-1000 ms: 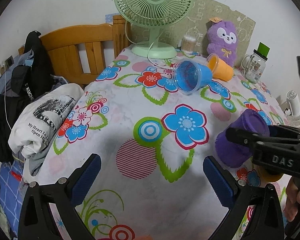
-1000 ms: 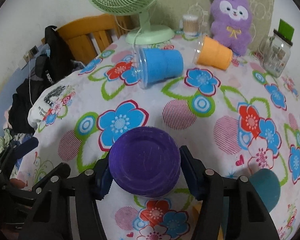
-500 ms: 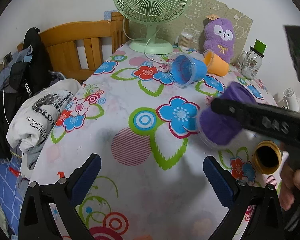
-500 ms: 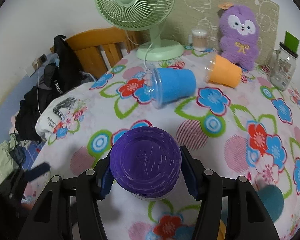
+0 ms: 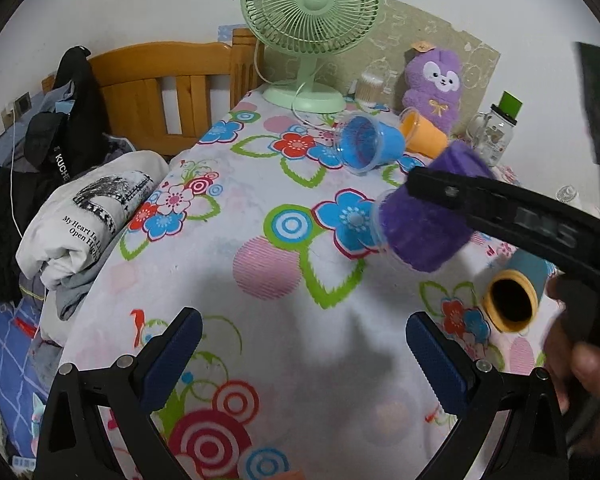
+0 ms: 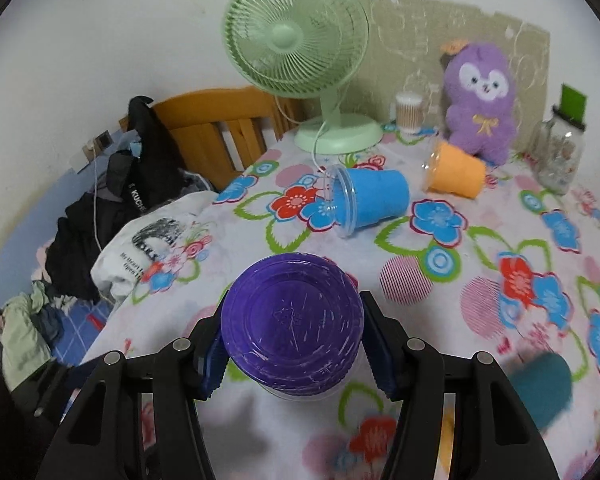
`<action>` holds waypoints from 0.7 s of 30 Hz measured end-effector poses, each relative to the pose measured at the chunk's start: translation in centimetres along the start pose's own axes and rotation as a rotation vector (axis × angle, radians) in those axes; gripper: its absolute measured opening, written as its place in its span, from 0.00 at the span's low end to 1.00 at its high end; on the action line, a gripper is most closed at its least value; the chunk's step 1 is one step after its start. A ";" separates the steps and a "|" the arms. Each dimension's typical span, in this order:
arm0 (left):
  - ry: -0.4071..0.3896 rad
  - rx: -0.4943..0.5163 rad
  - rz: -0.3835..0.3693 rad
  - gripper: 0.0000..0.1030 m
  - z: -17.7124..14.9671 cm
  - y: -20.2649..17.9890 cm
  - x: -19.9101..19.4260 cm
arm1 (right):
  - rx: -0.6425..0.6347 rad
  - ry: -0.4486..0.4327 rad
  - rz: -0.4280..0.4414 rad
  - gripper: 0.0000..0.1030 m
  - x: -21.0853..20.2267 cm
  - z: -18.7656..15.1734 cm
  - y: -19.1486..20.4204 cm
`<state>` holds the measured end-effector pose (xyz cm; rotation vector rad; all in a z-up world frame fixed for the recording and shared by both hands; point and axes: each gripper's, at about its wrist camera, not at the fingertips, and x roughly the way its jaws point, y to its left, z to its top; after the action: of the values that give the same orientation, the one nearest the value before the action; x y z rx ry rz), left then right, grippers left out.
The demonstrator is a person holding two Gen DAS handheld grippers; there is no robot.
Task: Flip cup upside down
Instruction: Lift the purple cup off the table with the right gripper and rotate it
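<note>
My right gripper is shut on a purple cup and holds it above the flowered tablecloth, its flat base facing the right wrist camera. In the left wrist view the purple cup hangs tilted, mouth pointing left and down, with the right gripper's finger across it. My left gripper is open and empty, low over the near part of the tablecloth.
A blue cup and an orange cup lie on their sides at the back. A teal cup with a yellow rim lies at the right. A green fan, purple plush, glass jar, wooden bedframe.
My right gripper has lifted the purple cup off the table and carried it up and back. The left gripper has stayed open and drawn back slightly.
</note>
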<state>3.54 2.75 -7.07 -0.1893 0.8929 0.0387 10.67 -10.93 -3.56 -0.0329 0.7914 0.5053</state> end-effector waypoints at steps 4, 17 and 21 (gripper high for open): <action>0.007 0.021 -0.015 1.00 -1.0 -0.6 -0.5 | -0.023 -0.062 -0.044 0.59 -2.9 -1.7 0.7; 0.037 0.032 -0.009 1.00 -3.8 -1.6 -1.3 | 0.001 -0.045 -0.043 0.58 0.1 -6.9 -1.2; 0.054 0.059 0.002 1.00 -4.2 -2.0 -1.1 | 0.013 -0.032 -0.051 0.58 -1.1 -8.1 -1.5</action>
<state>-0.11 0.08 -8.47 -0.1350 0.9465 0.0091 5.26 -14.42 -8.74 -0.0329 0.7603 0.4513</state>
